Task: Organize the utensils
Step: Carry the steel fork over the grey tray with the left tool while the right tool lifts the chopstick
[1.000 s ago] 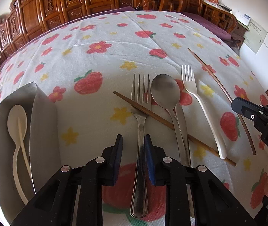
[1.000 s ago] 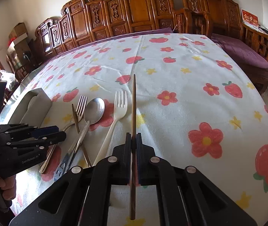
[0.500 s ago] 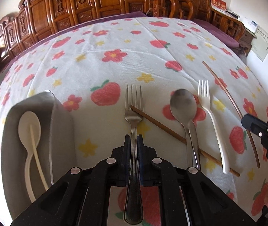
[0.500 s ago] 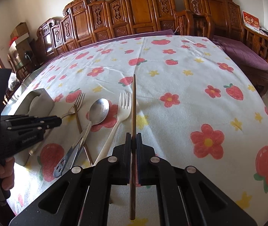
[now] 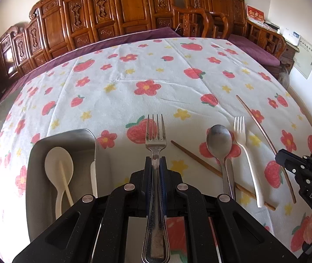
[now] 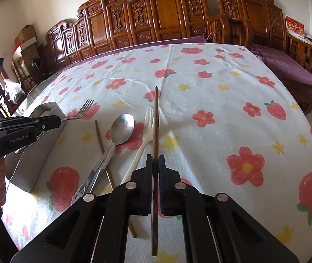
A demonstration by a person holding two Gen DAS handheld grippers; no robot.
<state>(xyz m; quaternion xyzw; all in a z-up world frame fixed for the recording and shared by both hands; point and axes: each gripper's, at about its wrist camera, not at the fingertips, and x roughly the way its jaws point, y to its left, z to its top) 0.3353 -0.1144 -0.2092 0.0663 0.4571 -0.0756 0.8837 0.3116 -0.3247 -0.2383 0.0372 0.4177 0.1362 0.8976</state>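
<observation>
Now lifting clear of the tablecloth (image 5: 134, 83): metal fork (image 5: 155, 144), clamped in left gripper (image 5: 156, 164). Gripping chopstick (image 6: 155, 127): right gripper (image 6: 155, 164). Already lying in tray (image 5: 103, 153): white spoon (image 5: 59, 164). Still waiting outside: metal spoon (image 5: 219, 141), plastic fork (image 5: 247, 153), second chopstick (image 5: 199, 161).

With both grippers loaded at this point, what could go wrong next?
The left gripper pinches the metal fork only at its thin neck, so the handle may pivot or slip on the way to the gray tray.

The right gripper holds one chopstick mid-length; its long tip might sweep the white plastic fork beside it.
</observation>
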